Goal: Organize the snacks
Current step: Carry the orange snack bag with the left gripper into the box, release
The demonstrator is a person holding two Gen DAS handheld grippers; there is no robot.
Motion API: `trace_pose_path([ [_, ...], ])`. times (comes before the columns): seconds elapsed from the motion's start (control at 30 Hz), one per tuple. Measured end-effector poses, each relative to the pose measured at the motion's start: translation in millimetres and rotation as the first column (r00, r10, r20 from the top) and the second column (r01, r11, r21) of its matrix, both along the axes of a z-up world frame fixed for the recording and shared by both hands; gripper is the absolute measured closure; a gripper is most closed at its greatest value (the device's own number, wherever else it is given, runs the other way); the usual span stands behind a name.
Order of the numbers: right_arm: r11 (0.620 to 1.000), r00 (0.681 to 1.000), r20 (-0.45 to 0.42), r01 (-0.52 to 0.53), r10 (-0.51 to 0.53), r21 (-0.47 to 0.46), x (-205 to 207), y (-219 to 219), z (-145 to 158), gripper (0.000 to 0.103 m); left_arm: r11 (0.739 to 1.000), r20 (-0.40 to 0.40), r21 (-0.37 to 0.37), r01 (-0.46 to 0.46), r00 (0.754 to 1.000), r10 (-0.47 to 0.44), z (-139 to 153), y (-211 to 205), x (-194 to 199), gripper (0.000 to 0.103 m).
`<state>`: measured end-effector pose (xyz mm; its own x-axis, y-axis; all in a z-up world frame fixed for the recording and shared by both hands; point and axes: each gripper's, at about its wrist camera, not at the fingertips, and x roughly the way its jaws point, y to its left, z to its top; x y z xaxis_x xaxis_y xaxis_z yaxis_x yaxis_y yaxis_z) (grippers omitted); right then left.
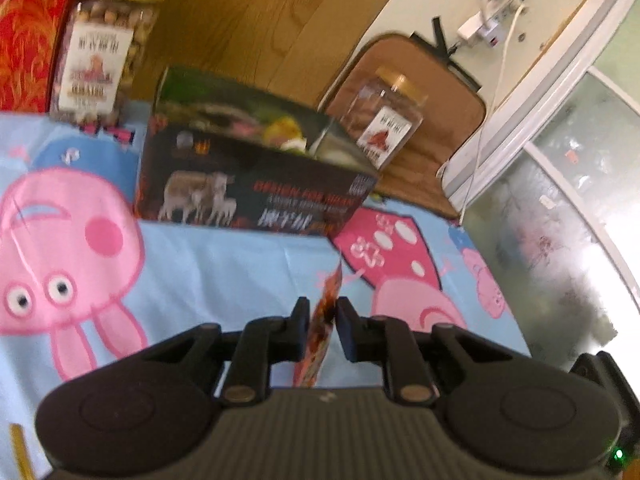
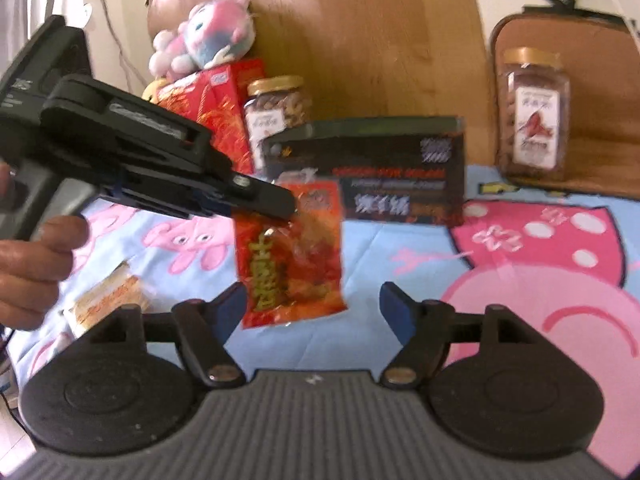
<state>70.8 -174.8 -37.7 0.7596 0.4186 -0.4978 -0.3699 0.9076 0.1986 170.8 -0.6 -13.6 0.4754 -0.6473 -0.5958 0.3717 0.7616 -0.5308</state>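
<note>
Hanging red snack packet (image 2: 292, 252), yellow lettering, pinched by left gripper (image 1: 323, 312).

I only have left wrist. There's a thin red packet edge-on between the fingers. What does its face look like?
Observer: In the right wrist view the red snack packet hangs flat-on from the left gripper, pinched near its top edge; yellow-green characters run down its front.
Operator: Where's the right gripper?
Observer: The right gripper is open, just below the packet, touching nothing.
Operator: Any other loose snacks on the cloth?
Observer: Yes, a pale packet with orange print lies on the cartoon pig cloth, beyond the right gripper's left finger.
Operator: What's on that red box behind the nut jar?
Observer: A pink and white plush toy sits on the red box.
</note>
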Motion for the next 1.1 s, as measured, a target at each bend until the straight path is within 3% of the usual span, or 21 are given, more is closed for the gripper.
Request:
trace_pose_path([
  [0.13,0.994,0.999,-0.034,-0.022,0.018,-0.110,6.3,20.2,-11.4,0.028,1.000,-0.049,0.015,-0.009,0.999,0.010,-15.7,-5.7,2.0,0.085],
  [0.23,0.992,0.999,-0.040,-0.019,0.014,-0.124,13.2,26.1,-12.1,0.027,1.000,-0.052,0.024,-0.018,0.998,0.019,-22.8,-9.6,-2.2,0.084],
  [0.5,0.996,0.999,-0.024,0.042,-0.044,-0.083,8.3,16.4,-13.4,0.030,0.990,-0.062,-0.138,-0.022,0.998,0.013,2.6,13.5,0.9,0.088],
  [0.63,0.996,0.996,-0.003,0.089,-0.090,-0.027,14.6,6.0,-0.8,0.059,0.986,-0.029,-0.167,-0.023,0.999,0.018,22.0,15.9,12.7,0.088],
  [0.87,0.982,0.988,0.053,0.137,-0.145,0.128,42.4,-13.1,38.5,0.067,0.986,0.052,-0.158,-0.049,0.997,0.058,48.4,7.4,50.7,0.086],
  [1.0,0.979,0.979,0.076,0.179,-0.187,0.098,72.5,-10.1,48.3,0.070,0.992,0.113,-0.106,-0.073,0.990,0.085,60.4,-6.3,80.0,0.084],
  [1.07,0.976,0.973,0.090,0.211,-0.215,0.044,94.8,-7.1,51.1,0.070,0.991,0.126,-0.041,-0.126,0.983,0.130,62.0,-13.6,98.3,0.061],
  [1.1,0.972,0.967,0.099,0.235,-0.234,-0.001,107.8,-5.5,51.3,0.070,0.987,0.125,-0.001,-0.159,0.979,0.158,59.5,-17.3,107.7,0.061],
])
